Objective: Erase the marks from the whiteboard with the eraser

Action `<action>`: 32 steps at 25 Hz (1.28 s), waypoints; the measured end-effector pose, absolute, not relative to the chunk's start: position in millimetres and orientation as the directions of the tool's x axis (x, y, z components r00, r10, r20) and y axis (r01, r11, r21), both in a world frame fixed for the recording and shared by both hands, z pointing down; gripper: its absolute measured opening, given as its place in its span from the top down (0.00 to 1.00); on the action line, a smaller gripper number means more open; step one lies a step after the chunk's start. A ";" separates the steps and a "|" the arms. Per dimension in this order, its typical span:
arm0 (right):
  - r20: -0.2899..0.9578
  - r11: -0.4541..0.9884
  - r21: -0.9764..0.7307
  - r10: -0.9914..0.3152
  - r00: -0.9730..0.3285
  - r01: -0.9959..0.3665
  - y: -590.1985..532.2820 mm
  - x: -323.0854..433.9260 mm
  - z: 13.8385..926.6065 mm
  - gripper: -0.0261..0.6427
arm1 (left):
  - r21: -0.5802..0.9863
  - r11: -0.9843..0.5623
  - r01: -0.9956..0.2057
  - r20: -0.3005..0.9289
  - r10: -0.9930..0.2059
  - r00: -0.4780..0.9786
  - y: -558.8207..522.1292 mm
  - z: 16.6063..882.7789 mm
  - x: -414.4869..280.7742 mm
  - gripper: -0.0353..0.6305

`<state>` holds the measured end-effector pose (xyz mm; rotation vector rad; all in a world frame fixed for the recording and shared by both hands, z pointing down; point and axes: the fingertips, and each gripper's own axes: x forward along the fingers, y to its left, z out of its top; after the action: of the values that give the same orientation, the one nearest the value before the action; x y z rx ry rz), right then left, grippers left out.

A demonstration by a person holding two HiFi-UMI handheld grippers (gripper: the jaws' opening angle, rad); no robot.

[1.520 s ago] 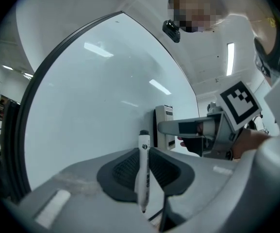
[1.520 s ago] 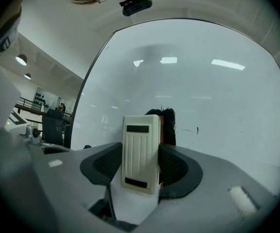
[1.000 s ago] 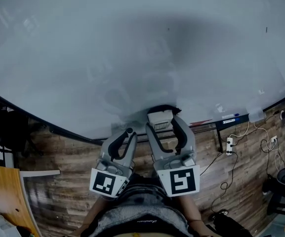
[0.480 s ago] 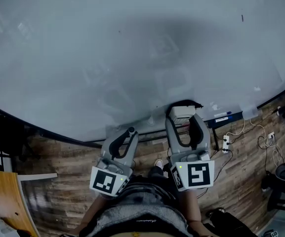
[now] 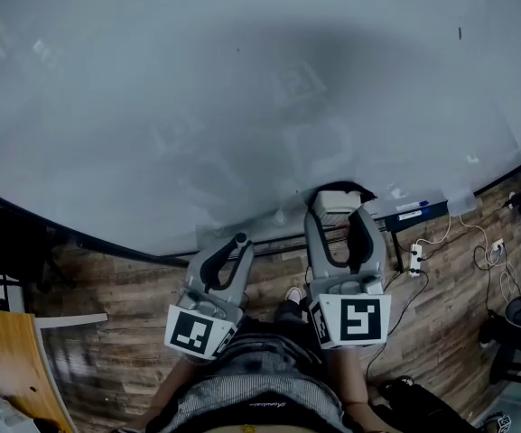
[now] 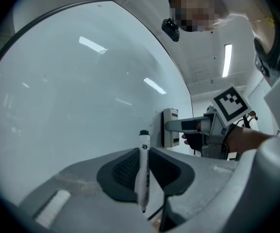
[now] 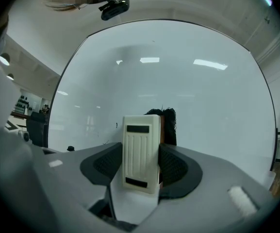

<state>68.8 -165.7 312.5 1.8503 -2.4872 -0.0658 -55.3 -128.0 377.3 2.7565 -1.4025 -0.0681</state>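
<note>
Both clamped: left tongs (image 5: 239, 240) on marker (image 6: 142, 174), right tongs (image 5: 339, 209) slid eraser (image 7: 141, 152) rightward on whiteboard (image 5: 242, 79).

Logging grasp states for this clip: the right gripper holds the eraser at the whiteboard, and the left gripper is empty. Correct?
Not quite: the left gripper is not empty. The left gripper view shows it shut on a marker. The rest stands: the right gripper holds the eraser at the whiteboard.
</note>
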 end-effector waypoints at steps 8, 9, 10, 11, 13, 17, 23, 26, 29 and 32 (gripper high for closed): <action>0.007 0.271 0.075 -0.962 -0.272 -0.960 -164.5 43.1 316.0 0.60 | 0.069 -0.579 -0.812 -0.011 -0.815 0.580 -125.7 382.0 -82.5 0.84; 0.006 0.272 0.081 -0.962 -0.272 -0.959 -163.6 37.4 316.4 0.60 | 0.072 -0.577 -0.813 -0.014 -0.816 0.578 -125.4 382.8 -87.1 0.84; 0.004 0.274 0.085 -0.961 -0.275 -0.958 -162.3 30.2 316.9 0.60 | 0.075 -0.576 -0.814 -0.016 -0.817 0.577 -124.8 383.6 -92.4 0.84; 0.004 0.279 0.085 -0.960 -0.279 -0.957 -160.5 21.6 317.3 0.60 | 0.076 -0.576 -0.814 -0.016 -0.817 0.577 -123.7 384.3 -98.5 0.84; 0.004 0.290 0.082 -0.957 -0.291 -0.953 -156.4 3.7 317.4 0.60 | 0.070 -0.579 -0.812 -0.014 -0.815 0.579 -120.7 384.6 -110.4 0.84; 0.005 0.310 0.079 -0.950 -0.311 -0.947 -155.9 -13.1 317.7 0.60 | 0.061 -0.578 -0.814 -0.010 -0.816 0.578 -121.0 384.1 -117.4 0.84; -0.010 0.373 0.113 -0.926 -0.377 -0.921 -154.1 -28.1 318.5 0.60 | 0.089 -0.551 -0.830 0.012 -0.832 0.554 -121.4 388.1 -113.8 0.84; 0.005 0.388 0.119 -0.921 -0.390 -0.914 -152.4 -28.2 321.7 0.60 | 0.064 -0.561 -0.825 0.019 -0.826 0.563 -120.6 390.8 -109.6 0.84; 0.003 0.404 0.117 -0.914 -0.407 -0.907 -151.6 -26.5 323.5 0.60 | 0.059 -0.569 -0.820 0.014 -0.821 0.571 -121.0 390.7 -104.0 0.84; -0.006 0.423 0.119 -0.905 -0.426 -0.899 -150.3 -26.0 321.7 0.60 | 0.054 -0.574 -0.817 0.015 -0.818 0.575 -121.3 388.5 -96.8 0.84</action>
<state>-26.0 -150.3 321.7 1.6494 -2.5994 -0.1598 -96.8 -121.3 388.5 2.7394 -1.4230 -0.0175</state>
